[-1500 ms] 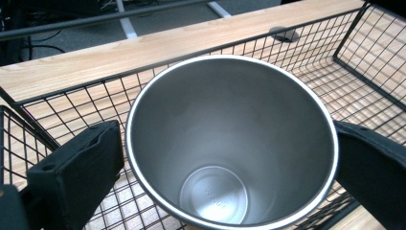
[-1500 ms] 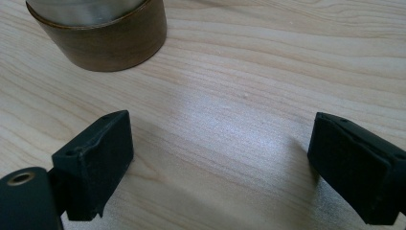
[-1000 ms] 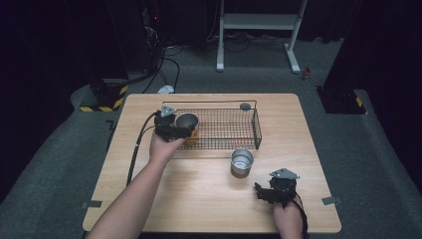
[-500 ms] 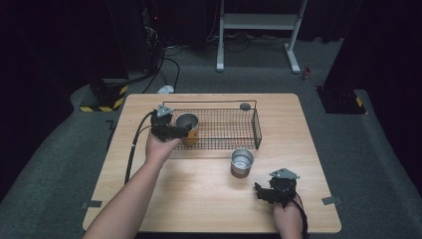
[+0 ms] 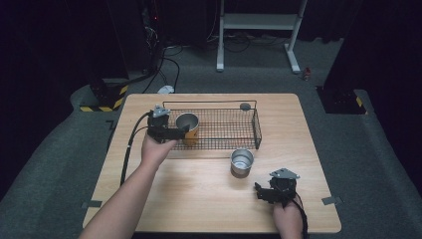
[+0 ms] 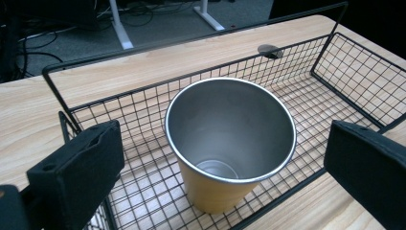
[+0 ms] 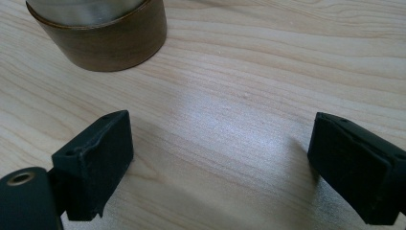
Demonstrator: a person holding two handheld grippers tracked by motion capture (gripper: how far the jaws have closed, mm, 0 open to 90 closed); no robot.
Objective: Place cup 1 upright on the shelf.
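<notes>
A steel cup with a yellow outside (image 5: 187,127) (image 6: 230,139) stands upright in the left end of a black wire basket (image 5: 234,128) (image 6: 72,103). My left gripper (image 5: 178,132) (image 6: 225,143) is open at the basket's near left edge. Its jaws stand wide on either side of the cup without touching it. A second steel cup with a brown base (image 5: 242,162) (image 7: 100,33) stands on the wooden table (image 5: 199,199) in front of the basket. My right gripper (image 5: 260,191) (image 7: 222,129) hovers low over the table, near and right of that cup, open and holding nothing.
A small dark round disc (image 5: 245,106) (image 6: 269,49) lies on the table just beyond the basket's far right corner. The right part of the basket has a bare mesh floor. Cables and a white stand's legs (image 5: 259,30) are on the floor beyond the table.
My left gripper has drawn back a little toward the near left, away from the yellow cup, which stays in the basket. The right gripper and the brown-based cup have not moved.
</notes>
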